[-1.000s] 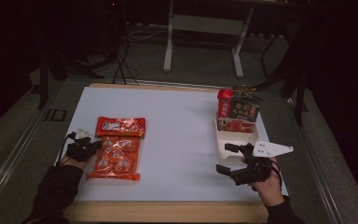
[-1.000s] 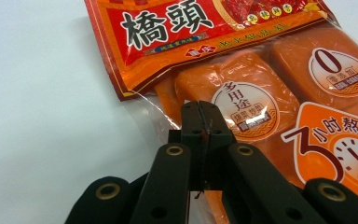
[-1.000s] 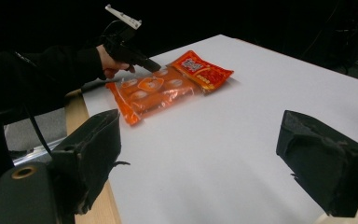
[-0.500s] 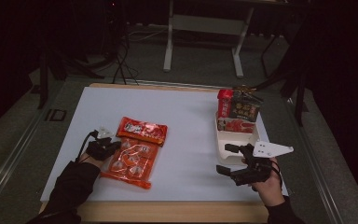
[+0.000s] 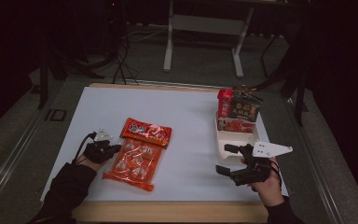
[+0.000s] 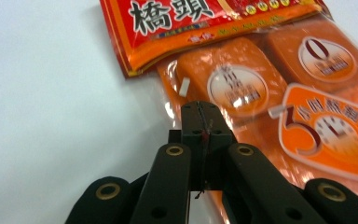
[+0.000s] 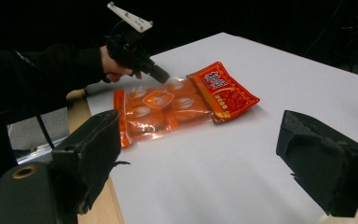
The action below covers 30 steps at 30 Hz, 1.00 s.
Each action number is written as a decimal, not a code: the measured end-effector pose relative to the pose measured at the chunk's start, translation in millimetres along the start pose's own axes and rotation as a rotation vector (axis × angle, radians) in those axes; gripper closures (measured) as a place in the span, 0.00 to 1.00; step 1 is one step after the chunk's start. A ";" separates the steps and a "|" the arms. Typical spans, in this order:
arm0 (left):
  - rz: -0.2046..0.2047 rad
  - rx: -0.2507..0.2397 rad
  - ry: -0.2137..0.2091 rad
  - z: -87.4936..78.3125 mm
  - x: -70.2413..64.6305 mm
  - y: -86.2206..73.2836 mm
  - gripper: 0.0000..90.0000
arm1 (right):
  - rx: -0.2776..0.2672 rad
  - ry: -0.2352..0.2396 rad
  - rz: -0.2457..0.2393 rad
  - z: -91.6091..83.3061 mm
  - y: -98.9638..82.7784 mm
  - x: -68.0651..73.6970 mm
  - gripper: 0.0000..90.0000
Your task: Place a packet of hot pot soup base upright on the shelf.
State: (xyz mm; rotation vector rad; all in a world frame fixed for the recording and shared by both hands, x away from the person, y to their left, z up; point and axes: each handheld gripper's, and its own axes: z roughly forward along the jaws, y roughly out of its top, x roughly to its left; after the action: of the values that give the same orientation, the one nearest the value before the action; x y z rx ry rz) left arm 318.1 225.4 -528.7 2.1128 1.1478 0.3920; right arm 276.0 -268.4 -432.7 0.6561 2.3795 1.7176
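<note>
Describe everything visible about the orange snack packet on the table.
The orange snack packet is a flat, glossy clear-plastic bag with a red printed header and orange wrapped blocks inside. It lies slanted on the white table, header pointing away from the person. The left gripper, fingers shut, pinches the plastic at its edge.

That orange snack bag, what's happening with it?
A person holds a gripper in each hand at a white table. The left gripper is pinched shut on the clear edge of the snack bag, which lies flat on the table at a slant. The right gripper waits open near the table's front, holding nothing, beside a white tray with other food packs at its far end. It looks like the bag may be headed toward that tray.
</note>
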 end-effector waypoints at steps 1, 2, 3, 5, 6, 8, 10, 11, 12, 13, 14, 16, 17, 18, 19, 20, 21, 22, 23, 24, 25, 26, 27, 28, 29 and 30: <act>0.003 0.003 -0.004 -2.0 -0.2 -2.3 1.00 | 0.001 0.000 -0.001 0.2 0.1 0.3 0.15; 0.001 0.011 -0.008 -3.4 -1.0 -4.5 1.00 | 0.002 0.001 -0.003 0.4 0.3 0.6 0.15; 0.008 0.023 -0.005 -4.3 -1.9 -6.7 1.00 | 0.003 0.001 -0.005 0.4 0.6 0.9 0.15; 0.002 0.032 -0.021 -6.2 -3.2 -11.3 1.00 | 0.002 0.001 -0.002 0.1 1.2 1.4 0.15; 0.005 0.038 -0.030 -7.0 -4.0 -13.4 1.00 | 0.001 0.002 -0.002 -0.1 1.4 1.5 0.15; 0.005 0.035 -0.047 -8.8 -7.1 -17.0 1.00 | 0.000 0.000 -0.003 -0.1 1.6 1.5 0.15; 0.010 0.037 -0.053 -9.6 -8.1 -18.1 1.00 | 0.001 0.000 -0.001 0.4 1.5 1.3 0.15; 0.003 0.035 -0.056 -9.5 -8.2 -18.1 1.00 | 0.003 0.000 -0.001 0.6 1.4 1.3 0.15; 0.002 0.041 -0.058 -8.9 -8.6 -17.9 1.00 | 0.003 0.002 -0.001 1.0 1.4 1.3 0.15; 0.003 0.040 -0.053 -8.2 -10.5 -17.0 1.00 | 0.003 0.003 -0.002 1.4 1.4 1.3 0.15; 0.008 0.047 -0.044 -7.9 -12.7 -15.4 1.00 | 0.004 0.002 -0.002 1.8 1.5 1.4 0.15; 0.006 0.052 -0.050 -7.5 -14.2 -14.5 1.00 | 0.007 0.002 -0.003 2.2 1.6 1.6 0.15; -0.005 0.053 -0.088 -4.8 -18.3 -13.0 1.00 | 0.006 0.004 -0.003 2.5 1.6 1.6 0.15; 0.011 0.055 -0.100 -2.7 -24.2 -11.3 1.00 | 0.008 0.005 -0.003 3.1 1.6 1.7 0.15; 0.025 0.059 -0.098 -1.6 -28.4 -9.8 1.00 | 0.009 0.005 -0.002 3.2 1.6 1.7 0.15; 0.039 0.065 -0.096 0.5 -34.4 -6.9 1.00 | 0.010 0.006 -0.002 3.2 1.6 1.7 0.15; 0.044 0.068 -0.096 2.4 -38.2 -4.8 1.00 | 0.009 0.004 -0.003 3.2 1.4 1.6 0.15; 0.048 0.066 -0.102 4.0 -40.8 -3.6 1.00 | 0.009 0.004 -0.003 3.0 1.4 1.3 0.15; 0.052 0.061 -0.112 6.1 -43.9 -2.4 1.00 | 0.009 0.005 -0.002 2.9 1.3 1.2 0.15; 0.048 0.060 -0.117 7.9 -46.7 -1.0 1.00 | 0.009 0.006 -0.001 2.6 1.3 1.3 0.15; 0.050 0.056 -0.121 10.2 -50.0 0.8 1.00 | 0.007 0.005 -0.003 2.4 1.2 1.4 0.15; 0.055 0.055 -0.124 11.9 -52.5 2.1 1.00 | 0.006 0.004 -0.005 2.0 1.3 1.6 0.15; 0.056 0.057 -0.128 12.9 -54.1 3.3 1.00 | 0.004 0.006 -0.006 1.7 1.3 1.6 0.15; 0.056 0.055 -0.131 14.6 -57.1 4.7 1.00 | 0.003 0.005 -0.006 1.6 1.2 1.5 0.15; 0.064 0.053 -0.131 16.2 -60.2 6.1 1.00 | 0.003 0.005 -0.005 1.4 1.2 1.4 0.15; 0.074 0.054 -0.136 17.5 -62.8 7.7 1.00 | 0.003 0.005 -0.005 1.1 1.2 1.2 0.15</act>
State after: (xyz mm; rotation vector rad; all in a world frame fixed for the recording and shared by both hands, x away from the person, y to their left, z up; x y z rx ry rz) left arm 297.1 163.4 -532.1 2.1978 1.0149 0.2495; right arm 275.7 -266.6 -431.8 0.6462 2.3854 1.7166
